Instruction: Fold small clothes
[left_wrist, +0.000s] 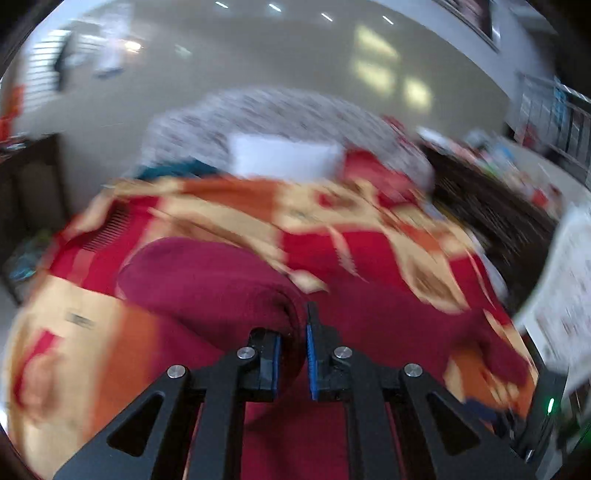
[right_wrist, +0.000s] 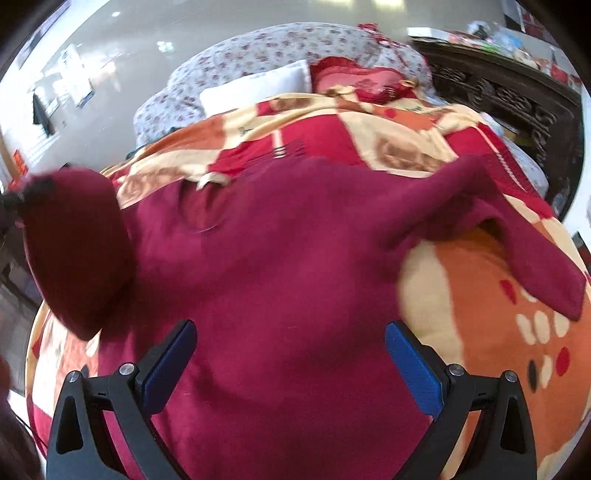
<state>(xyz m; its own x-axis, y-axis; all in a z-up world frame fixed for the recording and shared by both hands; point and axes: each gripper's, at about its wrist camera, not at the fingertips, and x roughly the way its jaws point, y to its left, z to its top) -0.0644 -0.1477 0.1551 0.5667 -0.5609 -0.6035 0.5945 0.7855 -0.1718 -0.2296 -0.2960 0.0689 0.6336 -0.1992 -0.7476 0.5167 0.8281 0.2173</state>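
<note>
A dark red long-sleeved top (right_wrist: 280, 266) lies spread on a patterned blanket on a bed. In the left wrist view, which is motion-blurred, my left gripper (left_wrist: 293, 354) is shut on a fold of the top's sleeve (left_wrist: 207, 284), and the cloth bunches between the blue pads. The right wrist view shows that sleeve (right_wrist: 74, 251) lifted off the blanket at the left. The other sleeve (right_wrist: 517, 236) lies bent at the right. My right gripper (right_wrist: 291, 365) is open just above the top's lower body, with nothing pinched between its fingers.
The red, orange and cream blanket (right_wrist: 480, 295) covers the bed. At the far end lie a white pillow (right_wrist: 258, 85), a floral quilt (right_wrist: 258, 48) and a red cushion (right_wrist: 362, 81). A dark carved headboard (right_wrist: 509, 99) runs along the right side.
</note>
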